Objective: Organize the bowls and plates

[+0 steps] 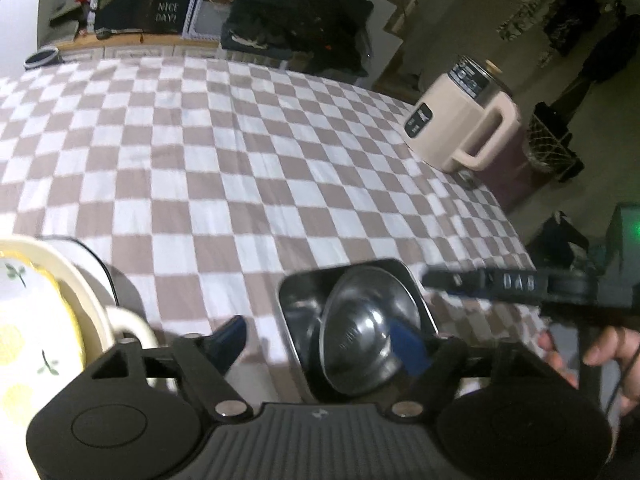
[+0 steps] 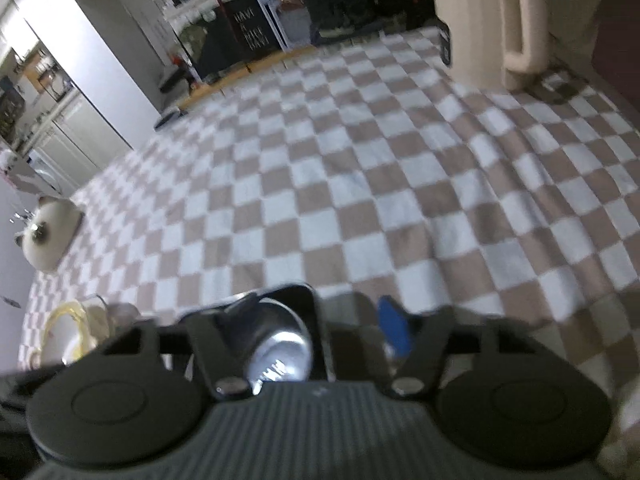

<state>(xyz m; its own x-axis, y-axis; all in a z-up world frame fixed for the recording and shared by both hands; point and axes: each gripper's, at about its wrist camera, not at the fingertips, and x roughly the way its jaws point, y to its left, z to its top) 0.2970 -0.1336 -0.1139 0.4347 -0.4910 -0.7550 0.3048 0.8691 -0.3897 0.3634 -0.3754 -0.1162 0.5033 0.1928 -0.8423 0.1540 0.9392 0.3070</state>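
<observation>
Steel bowl (image 1: 360,332) in square tray (image 1: 296,292), checkered cloth (image 1: 240,160)

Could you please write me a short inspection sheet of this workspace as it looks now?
Surface: checkered cloth covers the table.
Job's things: steel bowl sits tilted in a square steel tray; floral plate lies in a cream dish to its left.
Clutter: cream mug at the far right edge.
Grippers: left gripper open, one finger over the bowl; right gripper open, nothing gripped.
Cables: a thin dark cord runs by the hand.
Surroundings: dim room, black sign beyond the table.
</observation>
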